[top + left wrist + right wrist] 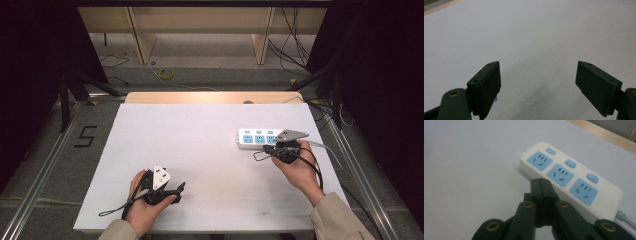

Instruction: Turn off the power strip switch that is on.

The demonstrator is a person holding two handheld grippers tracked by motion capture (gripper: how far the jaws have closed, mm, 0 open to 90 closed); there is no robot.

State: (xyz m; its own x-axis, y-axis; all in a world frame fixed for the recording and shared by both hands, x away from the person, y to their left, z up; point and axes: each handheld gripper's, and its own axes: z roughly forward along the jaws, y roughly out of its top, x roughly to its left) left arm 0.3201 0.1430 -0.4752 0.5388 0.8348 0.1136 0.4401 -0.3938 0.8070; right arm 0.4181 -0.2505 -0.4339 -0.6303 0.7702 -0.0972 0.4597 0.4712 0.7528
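The power strip (260, 138) lies on the right side of the table (200, 160), toward the far edge, its cord running off to the right. The right tongs (540, 182) are pressed together with nothing between them, their tips just beside the strip's near long edge, level with the middle socket (559, 175). The left tongs (537, 82) rest spread wide over bare table, well apart from the strip. This looks like the approach to pushing the strip or pressing one of its blue switches (570, 163). Pressing would call for lifting the closed tips over the edge and down onto a button, with a light touch so the strip does not slide.
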